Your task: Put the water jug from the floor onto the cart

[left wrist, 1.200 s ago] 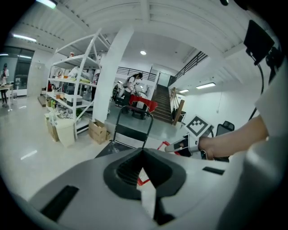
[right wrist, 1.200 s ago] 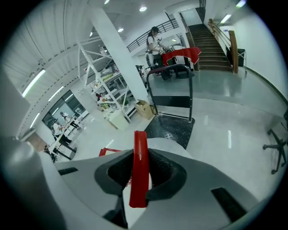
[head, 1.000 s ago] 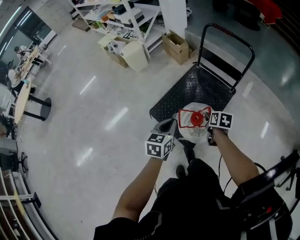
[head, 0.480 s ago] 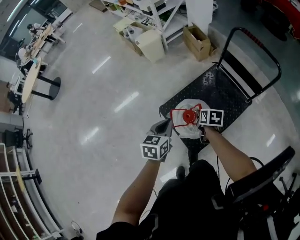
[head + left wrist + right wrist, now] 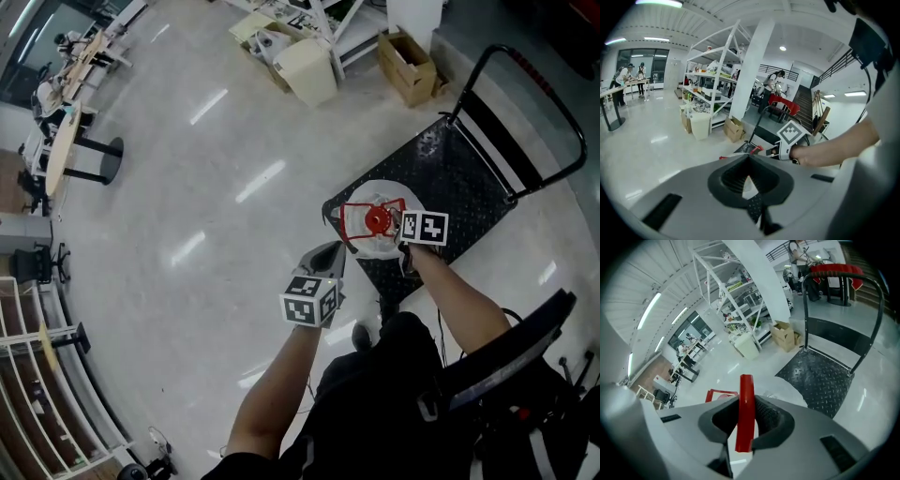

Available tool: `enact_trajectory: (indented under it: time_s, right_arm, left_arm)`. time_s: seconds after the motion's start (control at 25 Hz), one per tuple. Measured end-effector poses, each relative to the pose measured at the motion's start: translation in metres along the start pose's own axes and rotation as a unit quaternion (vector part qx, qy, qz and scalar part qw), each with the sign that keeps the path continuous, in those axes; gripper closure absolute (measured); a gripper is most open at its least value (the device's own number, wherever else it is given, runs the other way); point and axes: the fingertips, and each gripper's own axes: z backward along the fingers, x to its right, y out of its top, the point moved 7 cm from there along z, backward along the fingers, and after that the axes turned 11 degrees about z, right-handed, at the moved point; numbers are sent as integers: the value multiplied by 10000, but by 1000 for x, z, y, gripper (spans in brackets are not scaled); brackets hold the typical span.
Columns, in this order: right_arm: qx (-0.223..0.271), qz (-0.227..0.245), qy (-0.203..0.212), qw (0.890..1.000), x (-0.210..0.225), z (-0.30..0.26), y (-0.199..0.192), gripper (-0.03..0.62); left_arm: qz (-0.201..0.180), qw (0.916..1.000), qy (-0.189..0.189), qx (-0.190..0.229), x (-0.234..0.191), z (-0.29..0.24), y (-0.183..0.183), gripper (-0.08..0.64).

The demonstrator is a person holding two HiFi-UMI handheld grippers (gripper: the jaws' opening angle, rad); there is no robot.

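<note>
Red plastic handle [image 5: 746, 385] stood clamped between the pads of the right gripper [image 5: 744, 405], which had closed part-way on it, with the water jug [image 5: 372, 247] hanging beneath. Just beside the jug, the left gripper [image 5: 326, 257] had its jaws together at the tips, holding nothing. The jug was over the near corner of the black cart [image 5: 459, 173]; whether it touched the deck could not be told. A second before, it had overlapped only the cart's near edge; now it was farther in over the deck.
</note>
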Motion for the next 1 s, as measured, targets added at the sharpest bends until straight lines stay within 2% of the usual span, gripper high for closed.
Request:
enact_trajectory:
  time_s: [0.12,0.4,0.48,0.76,1.0]
  right_arm:
    - [68,-137,-56,9999,13,-3,9,517]
    - [58,-708,-480,9963,59,6,0,517]
    - [11,-758,-485,9959,69,5,-1,517]
    - [155,-376,-556,9976,82,25,6,497]
    - [940,-110,-784,9924,56,88,28,495]
  left_arm:
    - [-49,10000,-2,-85,0,-12,1,565]
    - [-170,9995,-170,-220,11,-22,2,565]
    - [-231,9993,-185,-238,14,-24,6,565]
    - [-514,9977,-372,-232,35,-19,19,565]
    - [-816,9928,-856,210,47,6,41,565]
